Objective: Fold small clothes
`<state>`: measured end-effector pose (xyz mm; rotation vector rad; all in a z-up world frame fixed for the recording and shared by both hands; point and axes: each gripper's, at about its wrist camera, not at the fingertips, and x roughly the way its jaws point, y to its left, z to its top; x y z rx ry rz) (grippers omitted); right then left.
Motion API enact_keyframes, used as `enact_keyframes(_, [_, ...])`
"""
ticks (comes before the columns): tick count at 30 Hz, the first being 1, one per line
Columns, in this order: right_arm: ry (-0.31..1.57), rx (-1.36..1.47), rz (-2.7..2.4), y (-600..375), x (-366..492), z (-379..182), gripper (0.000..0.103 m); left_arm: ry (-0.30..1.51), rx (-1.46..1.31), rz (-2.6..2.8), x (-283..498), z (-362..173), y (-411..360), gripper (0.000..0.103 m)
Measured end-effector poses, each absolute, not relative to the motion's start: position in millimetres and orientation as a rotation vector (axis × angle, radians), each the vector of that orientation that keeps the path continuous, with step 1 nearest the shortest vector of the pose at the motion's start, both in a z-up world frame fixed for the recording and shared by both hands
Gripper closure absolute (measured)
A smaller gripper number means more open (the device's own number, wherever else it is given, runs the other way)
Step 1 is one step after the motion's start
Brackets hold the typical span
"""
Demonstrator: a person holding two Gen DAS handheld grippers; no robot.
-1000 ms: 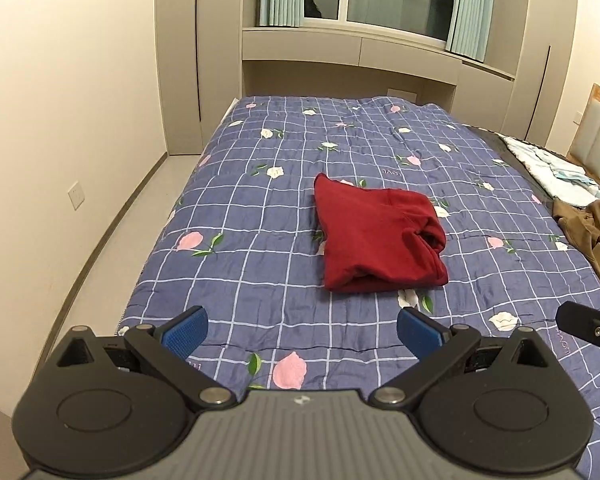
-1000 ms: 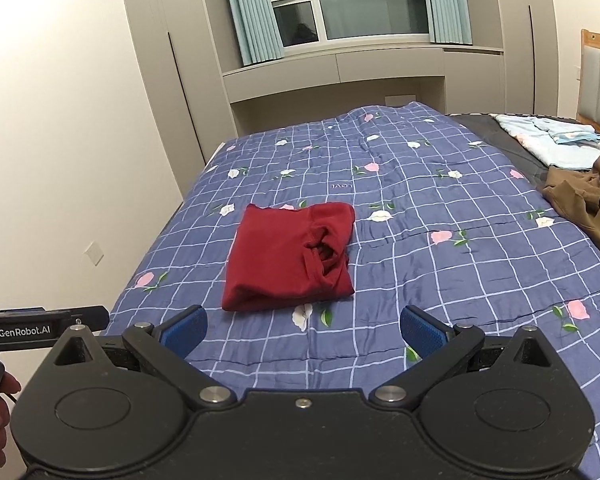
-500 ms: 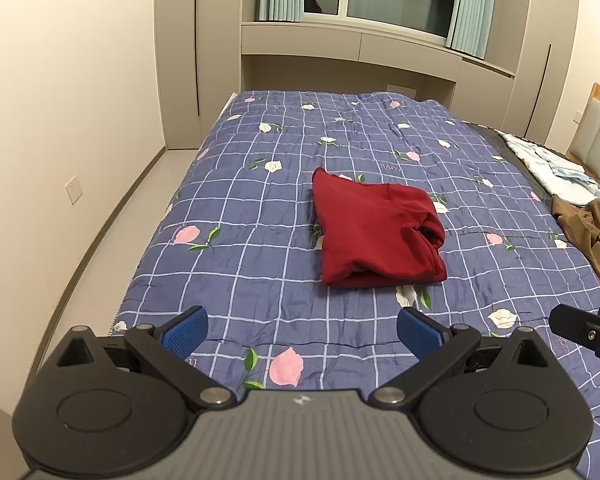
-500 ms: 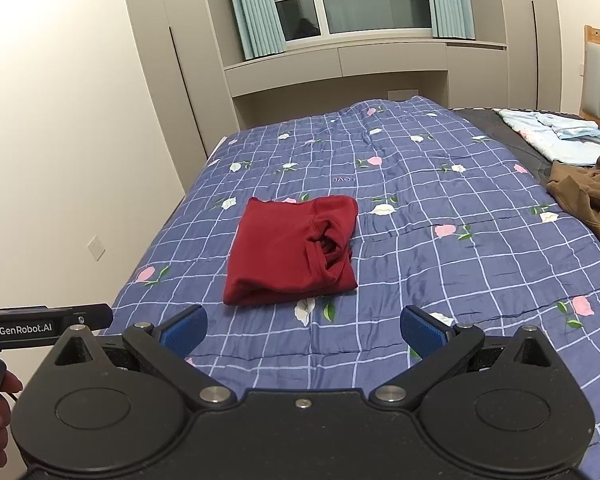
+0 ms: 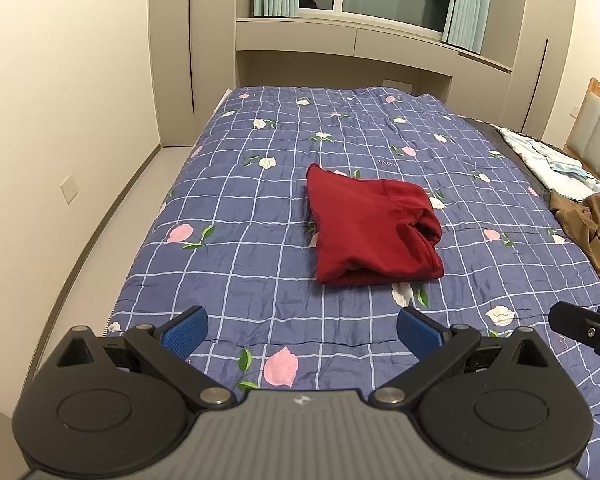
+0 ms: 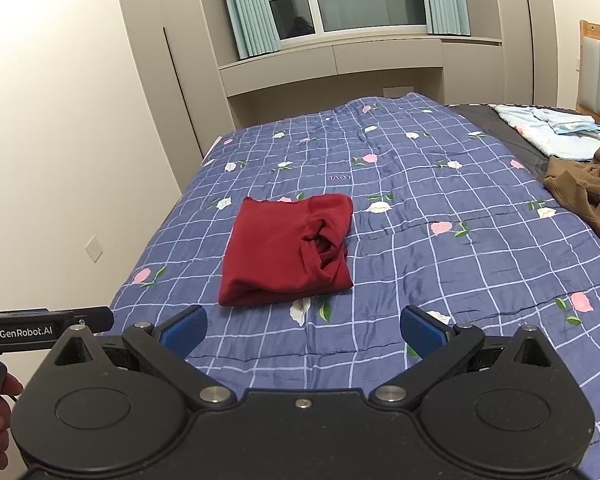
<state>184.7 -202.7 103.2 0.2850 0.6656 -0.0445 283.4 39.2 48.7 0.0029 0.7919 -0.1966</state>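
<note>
grippers first: the left gripper (image 5: 302,330) has its blue pads (image 5: 186,328) spread wide with nothing between them, and the right gripper (image 6: 303,330) is spread just as wide and equally empty. both hang above the near edge of the bed, well apart from any cloth. over the last second each camera has drawn back a little and tipped, so the quilt (image 5: 240,216) shows more of its near edge and the window sits higher in the picture; neither tool has closed or touched anything in that time.

out from the left gripper, at about 12 o'clock, lies the red garment (image 5: 370,230), folded into a compact, roughly square packet on the blue checked quilt, with its neckline bunched at the right side. from the right gripper the same red garment (image 6: 290,252) sits nearer 11 o'clock. it has not shifted.

at 2 to 3 o'clock, a brown garment (image 6: 592,188) lies crumpled, with a pale blue cloth (image 6: 552,132) beyond it.

read together, the retreat suggests the red piece is finished, and the brown one is probably next.
</note>
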Motion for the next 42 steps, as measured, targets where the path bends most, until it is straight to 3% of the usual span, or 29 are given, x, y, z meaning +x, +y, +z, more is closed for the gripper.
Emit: enact_keyframes(42, [0.681,0.287,-0.035,-200.8,191.1,99.7,0.001,0.813,-0.001,-0.196,288.1,46.5,41.4,0.001])
